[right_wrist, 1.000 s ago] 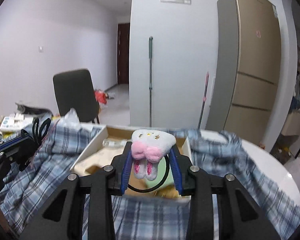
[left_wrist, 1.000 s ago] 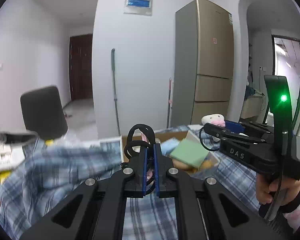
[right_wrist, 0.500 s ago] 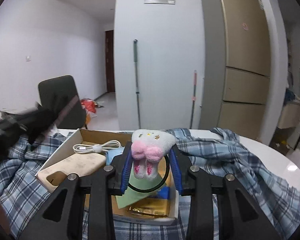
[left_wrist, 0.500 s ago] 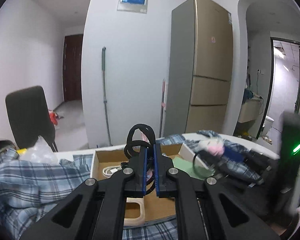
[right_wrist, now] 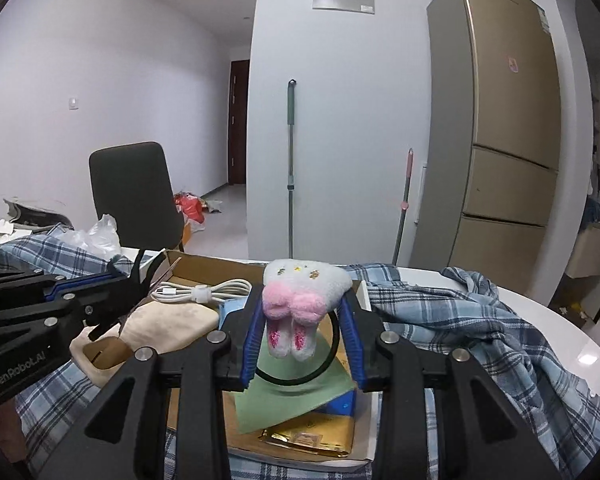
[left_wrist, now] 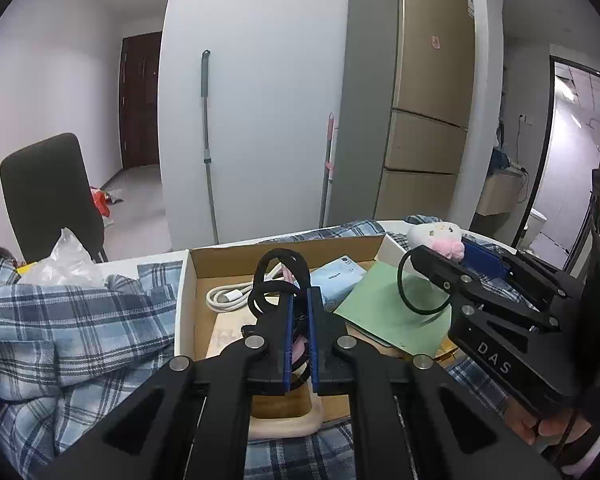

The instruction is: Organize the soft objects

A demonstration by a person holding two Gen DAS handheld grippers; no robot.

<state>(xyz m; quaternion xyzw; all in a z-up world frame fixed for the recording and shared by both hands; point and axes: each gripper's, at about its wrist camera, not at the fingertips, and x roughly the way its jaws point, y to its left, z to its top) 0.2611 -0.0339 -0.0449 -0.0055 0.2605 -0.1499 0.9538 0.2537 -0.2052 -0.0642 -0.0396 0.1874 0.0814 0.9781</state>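
Plaid cloth [right_wrist: 452, 320] covers the worktop under an open cardboard box [left_wrist: 236, 250]. I hold my left hand-held gripper [left_wrist: 299, 300] clenched on black hair ties [left_wrist: 282, 276] above the box. My right hand-held gripper [right_wrist: 305, 328] grasps a plush bunny hair tie [right_wrist: 304, 294] over the box. Risk: the elastic loops could snag on a pad at release, or a tie could drop onto the cloth.

The bunny toy [right_wrist: 306, 294] is looking soft and fluffy. The plaid cloth [left_wrist: 72, 320] is lying wrinkly on the shiny white tabletop [right_wrist: 572, 332]. The box [left_wrist: 236, 254] is showing plain brown cardboard. The fridge [right_wrist: 504, 120] is shining like gold metal.
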